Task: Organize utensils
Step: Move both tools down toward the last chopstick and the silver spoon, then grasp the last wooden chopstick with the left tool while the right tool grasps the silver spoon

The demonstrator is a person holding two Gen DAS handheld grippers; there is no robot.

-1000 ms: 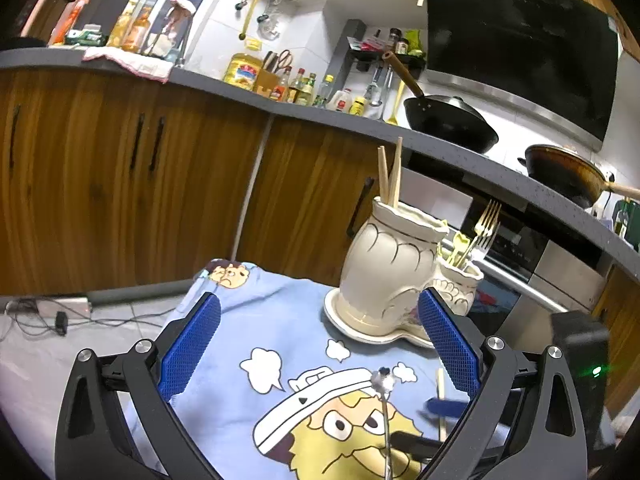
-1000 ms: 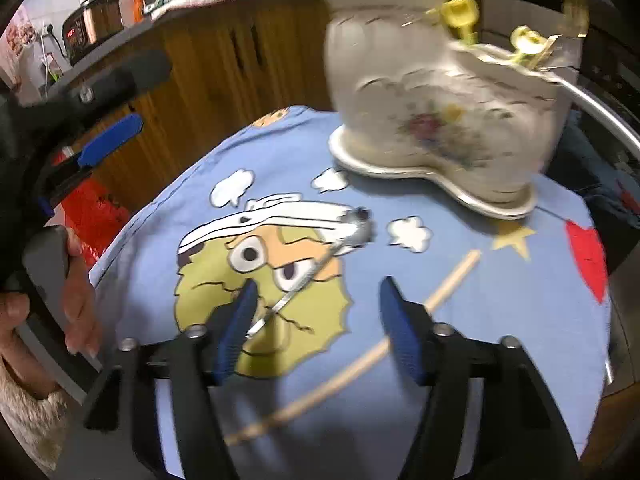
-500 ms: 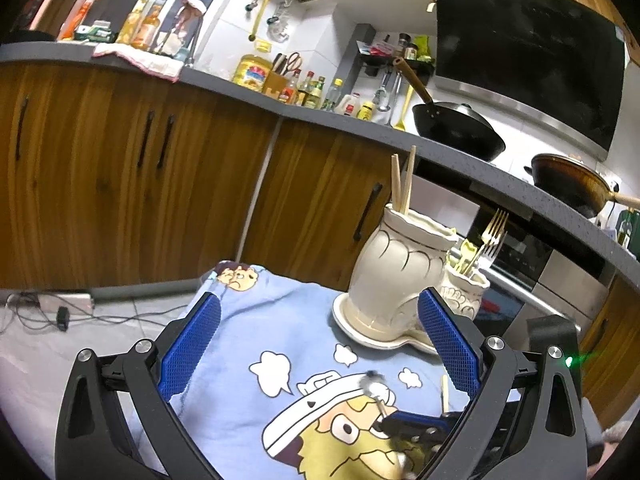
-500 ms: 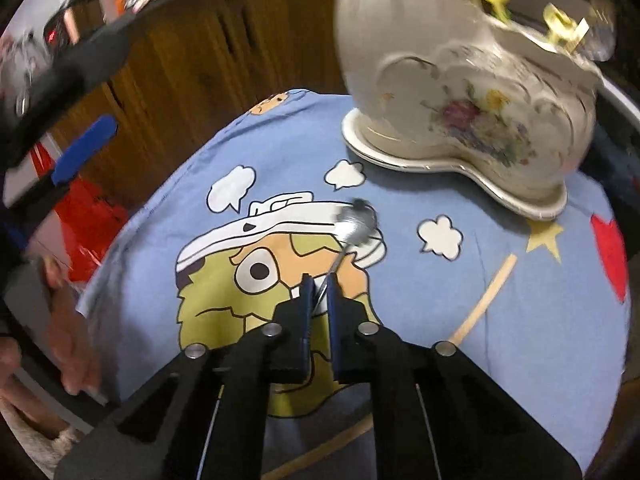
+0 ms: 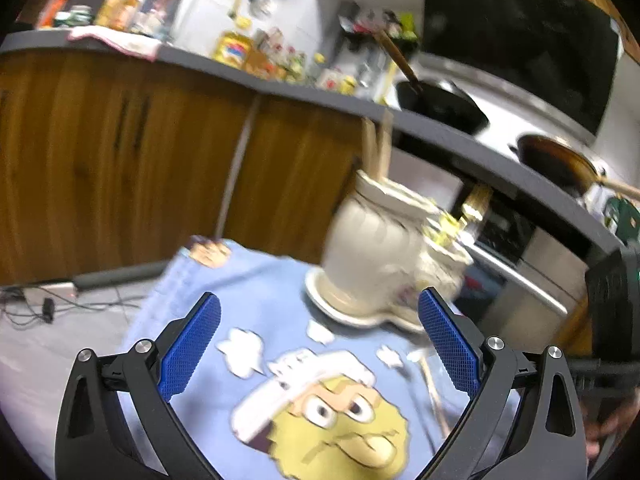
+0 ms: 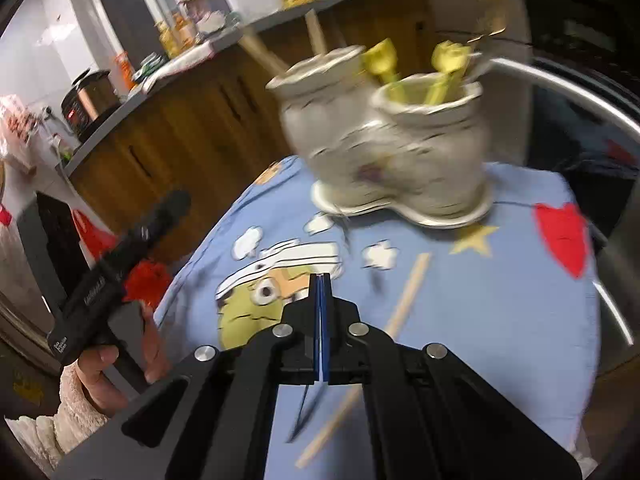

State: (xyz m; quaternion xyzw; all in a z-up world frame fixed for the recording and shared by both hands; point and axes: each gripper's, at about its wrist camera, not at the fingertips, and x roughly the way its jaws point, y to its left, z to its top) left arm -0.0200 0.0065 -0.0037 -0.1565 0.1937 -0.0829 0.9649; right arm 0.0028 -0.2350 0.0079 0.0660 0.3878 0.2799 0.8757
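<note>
The right tongs (image 6: 321, 292) are pinched shut on the thin spoon (image 6: 305, 412), lifting it off the blue cloth (image 6: 480, 320), and next it should go into the white holder (image 6: 384, 152), while the left tongs (image 5: 320, 336) wait wide open, empty.

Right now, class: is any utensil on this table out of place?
Yes. One wooden chopstick lies loose on the blue cartoon cloth, apart from the ceramic holder, where the other chopsticks stand upright.
</note>
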